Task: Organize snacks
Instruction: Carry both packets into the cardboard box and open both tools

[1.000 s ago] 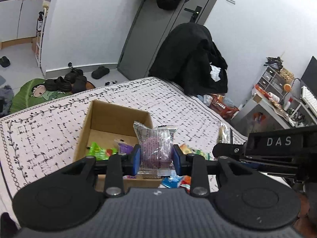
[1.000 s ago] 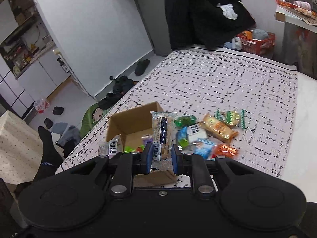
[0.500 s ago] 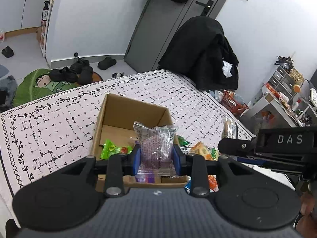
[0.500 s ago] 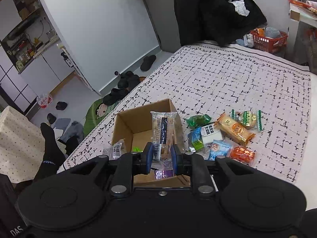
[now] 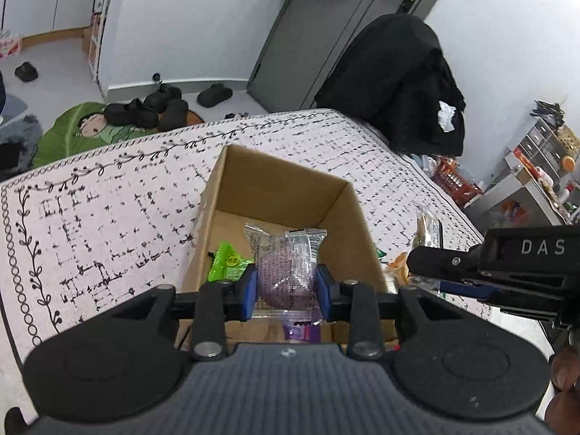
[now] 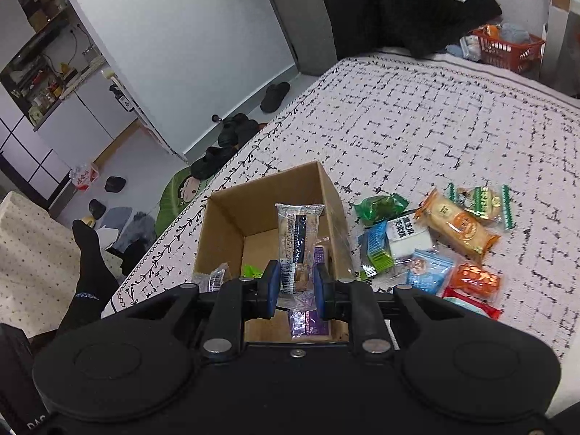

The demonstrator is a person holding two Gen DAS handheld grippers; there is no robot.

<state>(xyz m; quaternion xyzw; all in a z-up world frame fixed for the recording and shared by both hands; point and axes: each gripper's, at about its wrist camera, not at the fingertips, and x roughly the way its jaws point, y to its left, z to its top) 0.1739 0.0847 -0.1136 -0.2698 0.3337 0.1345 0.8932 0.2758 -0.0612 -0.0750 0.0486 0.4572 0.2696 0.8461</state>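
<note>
An open cardboard box (image 5: 275,188) (image 6: 221,232) stands on the patterned bed cover. My left gripper (image 5: 286,290) is shut on a clear packet with a purple cake (image 5: 284,272), held over the box's near side. My right gripper (image 6: 296,286) is shut on a long clear-wrapped snack bar (image 6: 295,239), also over the box; it shows at the right of the left wrist view (image 5: 427,228). A green packet (image 5: 226,262) and a purple packet (image 6: 308,320) lie in the box. Several loose snacks (image 6: 453,224) lie right of the box.
The bed edge (image 5: 108,148) runs behind the box, with shoes (image 5: 145,108) and a green mat (image 5: 72,134) on the floor beyond. A black coat (image 5: 398,87) hangs at the far side. A red basket (image 6: 507,47) stands by the bed.
Both grippers have moved forward over the box with their snacks still held. The box now sits closer and more centred in both views.
</note>
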